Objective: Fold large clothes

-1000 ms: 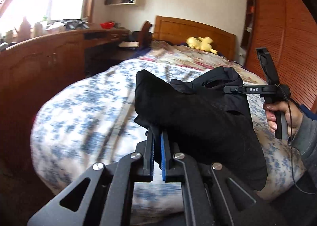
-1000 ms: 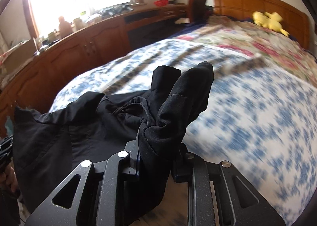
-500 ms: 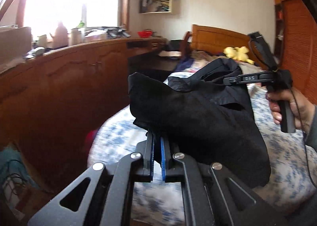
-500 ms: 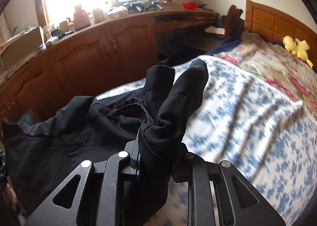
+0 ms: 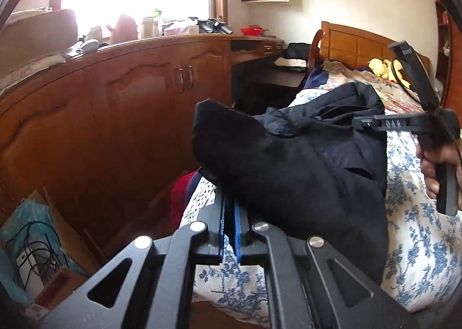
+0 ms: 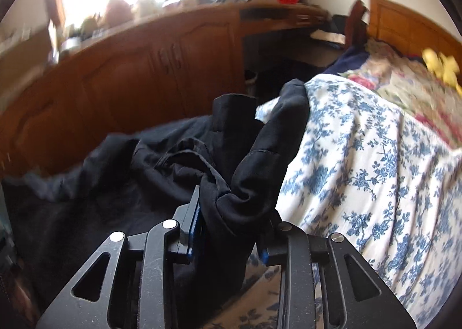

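Gripping a thin edge of the black garment (image 5: 291, 173), the left gripper (image 5: 229, 213) has its blue-lined jaws pressed together on the cloth, which rises from them in a dark hump. The garment hangs stretched between the two tools above the bed (image 5: 418, 242), near the corner of the mattress closest to the wooden cabinets (image 5: 115, 115).

The right gripper (image 6: 231, 230) has a thick bunched fold of the same cloth standing up between its jaws. Those jaws are opening: a sliver of the left blue pad shows bare beside the fabric, and I cannot tell whether the pads still press on it. Seen from the left side, the person's right hand (image 5: 436, 167) is wrapped round that tool's handle, off the bed's near edge.

From the right gripper the garment trails away to the left in loose folds, over the side of the blue-flowered bedspread (image 6: 361, 161) facing the cabinets. Further up the bed, towards the wooden headboard (image 5: 361, 43), lies a rose-patterned quilt (image 6: 404, 89) with a yellow soft toy (image 5: 381, 67) on it. A cardboard box (image 5: 34, 245) with cables sits on the floor below the cabinets.
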Tool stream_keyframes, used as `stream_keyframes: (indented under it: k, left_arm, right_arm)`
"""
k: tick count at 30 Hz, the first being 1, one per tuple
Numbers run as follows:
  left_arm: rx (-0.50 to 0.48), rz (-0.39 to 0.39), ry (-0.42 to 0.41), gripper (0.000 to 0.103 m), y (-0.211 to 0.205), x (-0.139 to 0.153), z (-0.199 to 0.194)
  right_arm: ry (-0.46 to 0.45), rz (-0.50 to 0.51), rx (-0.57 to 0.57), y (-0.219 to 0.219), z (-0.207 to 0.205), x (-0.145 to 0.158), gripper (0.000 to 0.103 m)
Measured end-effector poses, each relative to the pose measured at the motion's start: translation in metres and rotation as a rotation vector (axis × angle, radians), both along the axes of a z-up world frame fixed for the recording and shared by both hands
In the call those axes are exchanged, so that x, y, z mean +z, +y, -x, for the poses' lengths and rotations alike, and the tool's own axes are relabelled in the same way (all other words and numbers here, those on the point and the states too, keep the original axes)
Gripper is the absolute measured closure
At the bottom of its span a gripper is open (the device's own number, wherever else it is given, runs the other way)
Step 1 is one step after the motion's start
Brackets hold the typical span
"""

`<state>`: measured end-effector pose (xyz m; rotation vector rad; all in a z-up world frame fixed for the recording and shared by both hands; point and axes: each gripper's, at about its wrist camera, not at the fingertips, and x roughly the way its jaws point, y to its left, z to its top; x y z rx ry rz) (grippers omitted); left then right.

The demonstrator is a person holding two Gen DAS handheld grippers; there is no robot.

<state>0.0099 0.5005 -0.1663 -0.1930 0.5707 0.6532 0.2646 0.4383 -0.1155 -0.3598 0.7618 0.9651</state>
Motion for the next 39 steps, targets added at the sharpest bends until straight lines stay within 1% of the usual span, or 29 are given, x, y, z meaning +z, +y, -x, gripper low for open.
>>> stream_keyframes:
  k: [1,2,4,7,9,11,13,14,16,18,20,22,24,27,28,29,30,33,39]
  left_arm:
    - [0.002,0.006,-0.007,0.100,0.000,-0.001,0.002]
    - [0.003,0.020,-0.015,0.100,0.001,-0.001,0.004]
    - [0.010,0.028,-0.018,0.098,0.001,-0.002,0.007]
    - [0.024,0.022,-0.008,0.098,0.002,-0.003,0.011]
    - [0.026,0.016,-0.009,0.096,-0.002,0.001,0.014]
    - [0.022,0.001,-0.012,0.090,-0.004,0.007,0.019]
    - [0.011,-0.015,-0.021,0.081,-0.010,0.015,0.026]
    - [0.006,-0.017,-0.024,0.078,-0.012,0.019,0.029]
    - [0.005,-0.022,-0.027,0.069,-0.015,0.026,0.033]
    - [0.014,-0.033,-0.025,0.067,-0.016,0.033,0.036]
    - [0.019,-0.031,-0.047,0.067,-0.020,0.041,0.042]
    - [0.022,-0.022,-0.053,0.065,-0.021,0.047,0.044]
    - [0.027,-0.021,-0.054,0.063,-0.025,0.052,0.045]
    - [0.007,-0.013,-0.062,0.057,-0.035,0.059,0.044]
    - [0.001,-0.016,-0.064,0.053,-0.039,0.062,0.043]
    - [-0.001,-0.023,-0.067,0.051,-0.044,0.065,0.041]
    - [-0.006,-0.029,-0.071,0.050,-0.049,0.068,0.039]
    - [-0.034,-0.037,-0.084,0.049,-0.066,0.080,0.031]
    - [-0.096,-0.075,-0.125,0.049,-0.109,0.109,0.016]
  right_arm:
    - [-0.039,0.022,0.006,0.000,0.004,-0.003,0.060]
    - [-0.073,0.037,0.009,-0.003,0.007,-0.005,0.058]
    - [-0.085,0.047,0.011,-0.011,0.008,-0.006,0.050]
    - [-0.074,0.040,0.013,-0.024,0.011,-0.003,0.050]
    - [-0.075,0.009,0.028,-0.034,0.020,0.003,0.050]
    - [-0.073,-0.011,0.055,-0.038,0.032,0.008,0.049]
    - [-0.045,-0.030,0.124,-0.038,0.048,0.009,0.049]
    - [-0.035,-0.037,0.146,-0.037,0.054,0.007,0.049]
    - [0.020,-0.048,0.206,-0.033,0.069,-0.001,0.049]
    - [0.046,-0.025,0.235,-0.026,0.082,-0.014,0.049]
    - [0.091,0.027,0.263,-0.016,0.093,-0.034,0.048]
    - [0.070,0.029,0.261,-0.012,0.100,-0.047,0.048]
    - [0.064,0.024,0.256,-0.011,0.103,-0.052,0.048]
    - [0.115,0.011,0.236,-0.020,0.102,-0.039,0.048]
    - [0.107,0.013,0.243,-0.024,0.101,-0.034,0.048]
    - [0.081,0.015,0.251,-0.031,0.103,-0.028,0.048]
    - [0.053,0.008,0.256,-0.039,0.106,-0.019,0.048]
    - [0.039,-0.028,0.258,-0.063,0.107,0.004,0.047]
    - [-0.005,-0.100,0.233,-0.126,0.107,0.046,0.033]
